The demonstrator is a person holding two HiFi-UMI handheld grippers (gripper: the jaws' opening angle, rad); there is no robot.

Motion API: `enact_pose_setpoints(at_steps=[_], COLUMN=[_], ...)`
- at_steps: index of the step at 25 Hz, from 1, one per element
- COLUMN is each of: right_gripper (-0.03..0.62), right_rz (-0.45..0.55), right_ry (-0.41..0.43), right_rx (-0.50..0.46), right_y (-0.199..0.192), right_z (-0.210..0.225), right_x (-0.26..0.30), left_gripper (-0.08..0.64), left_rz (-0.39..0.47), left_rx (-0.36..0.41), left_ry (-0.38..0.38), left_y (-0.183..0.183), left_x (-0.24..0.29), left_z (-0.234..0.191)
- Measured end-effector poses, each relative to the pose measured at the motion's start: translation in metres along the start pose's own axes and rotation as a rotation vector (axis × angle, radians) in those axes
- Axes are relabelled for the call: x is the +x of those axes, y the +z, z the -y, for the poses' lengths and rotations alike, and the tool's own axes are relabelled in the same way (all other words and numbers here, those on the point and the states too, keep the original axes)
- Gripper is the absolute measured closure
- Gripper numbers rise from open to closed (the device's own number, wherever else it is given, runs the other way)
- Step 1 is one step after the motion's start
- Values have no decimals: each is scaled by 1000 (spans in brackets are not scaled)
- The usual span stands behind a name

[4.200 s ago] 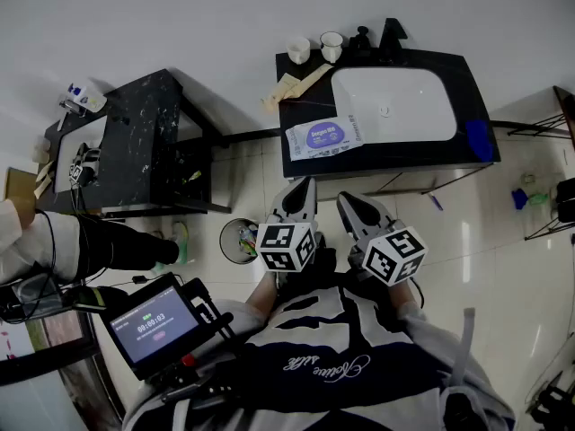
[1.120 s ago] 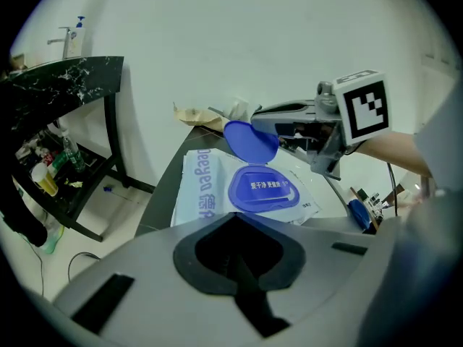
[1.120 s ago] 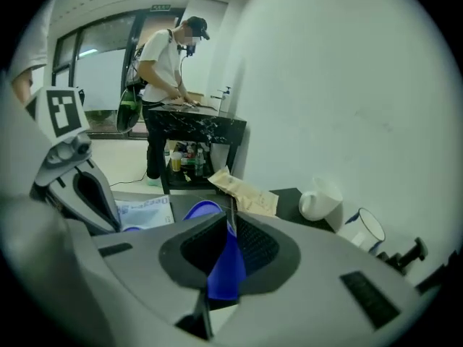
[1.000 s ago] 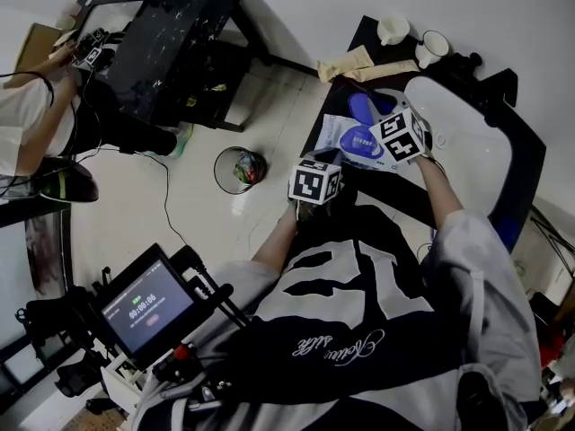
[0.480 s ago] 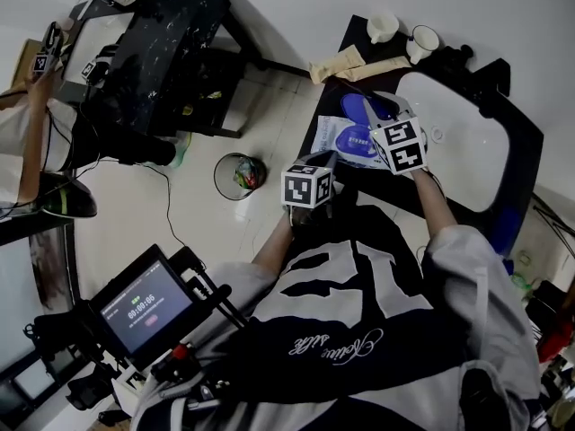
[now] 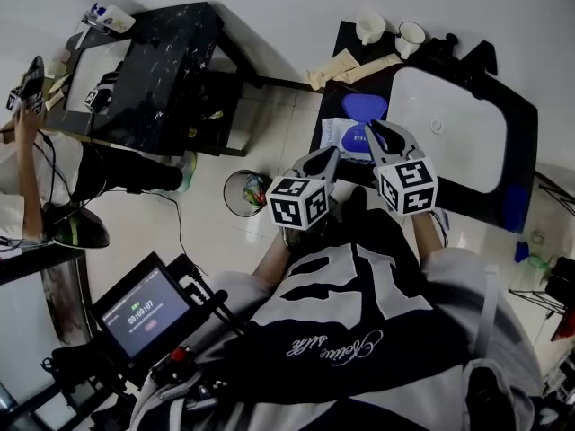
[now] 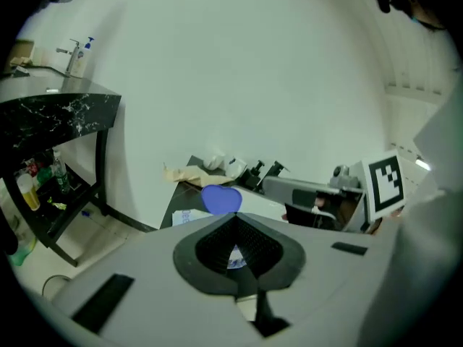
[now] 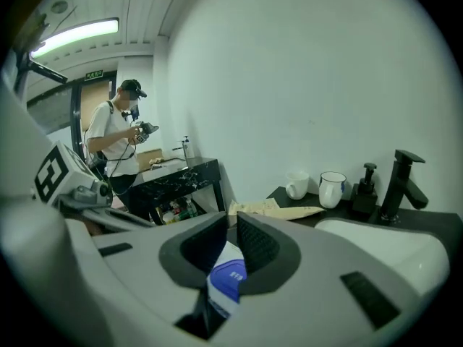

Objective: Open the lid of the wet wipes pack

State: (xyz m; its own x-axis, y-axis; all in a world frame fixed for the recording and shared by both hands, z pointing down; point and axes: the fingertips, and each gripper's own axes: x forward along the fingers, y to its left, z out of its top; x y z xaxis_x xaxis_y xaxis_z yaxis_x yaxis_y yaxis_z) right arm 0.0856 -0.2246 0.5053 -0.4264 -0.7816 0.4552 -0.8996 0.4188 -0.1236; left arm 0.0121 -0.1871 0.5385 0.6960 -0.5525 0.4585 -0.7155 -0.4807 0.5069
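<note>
We show the wipes pack (image 6: pixel 338 137), lid (image 6: pixel 364 108) raised, at 12 o'clock; left tongs (image 6: pixel 331 156) pressed together; right tongs (image 6: pixel 384 135) slightly parted.

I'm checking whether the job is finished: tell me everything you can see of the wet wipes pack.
The wet wipes pack is a flat, soft-looking white pouch with blue print. It lies on the black counter, left of the white sink. Its rounded blue lid is flipped up at the far end and stands upright in the left gripper view. The right hand-held gripper hangs over its near edge; contact can't be judged.
</note>
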Motion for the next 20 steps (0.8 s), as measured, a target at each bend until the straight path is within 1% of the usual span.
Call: enact_pose_setpoints(at_steps=[4, 6, 8, 12, 15, 17, 20], right_gripper=[551, 551, 551, 551, 551, 551, 551], right_rz=[33, 50, 70, 112, 132, 143, 160], right_ry=[-21, -47, -91, -176, -195, -203, -238], right_rx=[45, 75, 114, 209, 267, 286, 296], right_y=[2, 0, -5, -14, -26, -31, -28], right_z=[-26, -38, -48, -66, -62, -60, -80], right_x=[-29, -43, -57, -86, -98, -106, -132], left_gripper=[561, 561, 561, 561, 561, 561, 561], left_rz=[93, 116, 127, 122, 89, 79, 82], left_rx=[23, 48, 79, 108, 111, 116, 138], left_ry=[-59, -94, -129, -199, -224, -238, -280], left_y=[33, 42, 44, 37, 24, 18, 13], left_x=[-29, -44, -58, -81, -72, -68, -90], left_z=[20, 29, 37, 49, 55, 62, 79])
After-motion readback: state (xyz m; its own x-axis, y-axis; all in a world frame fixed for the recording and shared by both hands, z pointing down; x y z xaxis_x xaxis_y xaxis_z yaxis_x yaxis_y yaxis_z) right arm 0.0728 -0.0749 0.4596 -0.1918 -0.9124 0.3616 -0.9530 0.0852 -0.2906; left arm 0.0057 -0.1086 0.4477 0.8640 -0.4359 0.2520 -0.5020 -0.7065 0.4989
